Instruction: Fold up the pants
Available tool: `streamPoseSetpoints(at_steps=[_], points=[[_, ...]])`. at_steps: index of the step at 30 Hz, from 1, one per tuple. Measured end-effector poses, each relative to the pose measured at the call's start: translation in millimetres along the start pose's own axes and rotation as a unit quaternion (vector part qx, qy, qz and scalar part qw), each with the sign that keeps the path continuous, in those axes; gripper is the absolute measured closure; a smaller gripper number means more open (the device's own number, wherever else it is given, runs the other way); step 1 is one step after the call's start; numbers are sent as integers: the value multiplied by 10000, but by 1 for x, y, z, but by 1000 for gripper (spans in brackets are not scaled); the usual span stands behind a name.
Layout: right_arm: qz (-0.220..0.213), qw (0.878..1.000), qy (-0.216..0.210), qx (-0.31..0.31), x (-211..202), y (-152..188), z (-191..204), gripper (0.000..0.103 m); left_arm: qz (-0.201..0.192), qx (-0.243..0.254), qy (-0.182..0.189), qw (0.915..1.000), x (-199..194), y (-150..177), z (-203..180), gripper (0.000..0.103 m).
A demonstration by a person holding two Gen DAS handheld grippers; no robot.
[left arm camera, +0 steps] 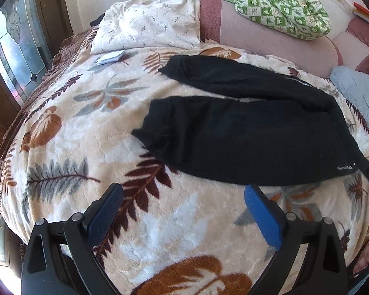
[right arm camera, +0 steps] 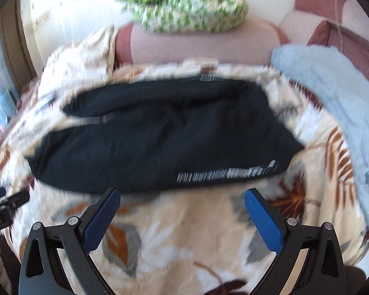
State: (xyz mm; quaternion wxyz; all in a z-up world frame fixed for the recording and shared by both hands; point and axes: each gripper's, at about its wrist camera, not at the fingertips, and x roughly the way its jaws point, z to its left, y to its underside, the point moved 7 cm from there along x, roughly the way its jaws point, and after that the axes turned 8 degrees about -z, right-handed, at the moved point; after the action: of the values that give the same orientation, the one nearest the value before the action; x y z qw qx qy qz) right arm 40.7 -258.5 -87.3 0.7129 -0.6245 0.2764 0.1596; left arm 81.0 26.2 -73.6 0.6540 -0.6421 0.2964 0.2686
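Note:
Black pants (left arm camera: 246, 132) lie flat on a leaf-patterned blanket (left arm camera: 91, 152), both legs pointing left and the waist at the right. My left gripper (left arm camera: 183, 191) is open and empty, just in front of the near leg's lower edge. In the right wrist view, which is blurred, the pants (right arm camera: 160, 135) fill the middle and my right gripper (right arm camera: 182, 194) is open and empty just in front of their near edge, by the white logo (right arm camera: 233, 172). The left gripper (right arm camera: 2, 201) shows at that view's left edge.
A cream pillow (left arm camera: 147, 24) and a small white packet (left arm camera: 110, 57) lie at the bed's far left. A green-patterned quilt (left arm camera: 278, 5) sits on the pink headboard (left arm camera: 270, 44). A light blue cloth (right arm camera: 332, 93) lies to the right. A glass door (left arm camera: 14, 56) stands left.

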Motion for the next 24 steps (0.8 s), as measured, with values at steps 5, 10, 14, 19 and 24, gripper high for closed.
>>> streamPoseSetpoints(at_steps=[5, 10, 14, 19, 24], points=[[-655, 9977, -136, -147, -4, -52, -19, 0, -140, -107, 156, 9997, 12, -49, 25, 4], [-282, 9989, -177, -342, 30, -87, -38, 0, -216, -203, 351, 9989, 43, -102, 41, 4], [-122, 9993, -321, -153, 70, -110, -61, 1, -64, -393, 649, 9971, 84, -133, 43, 7], [351, 9988, -236, 261, 135, -125, -100, 4, 115, -430, 836, 9955, 141, -159, 37, 28], [678, 9972, -45, 298, 197, -138, -125, 9, 293, -576, 989, 9930, 198, -181, 36, 28]])
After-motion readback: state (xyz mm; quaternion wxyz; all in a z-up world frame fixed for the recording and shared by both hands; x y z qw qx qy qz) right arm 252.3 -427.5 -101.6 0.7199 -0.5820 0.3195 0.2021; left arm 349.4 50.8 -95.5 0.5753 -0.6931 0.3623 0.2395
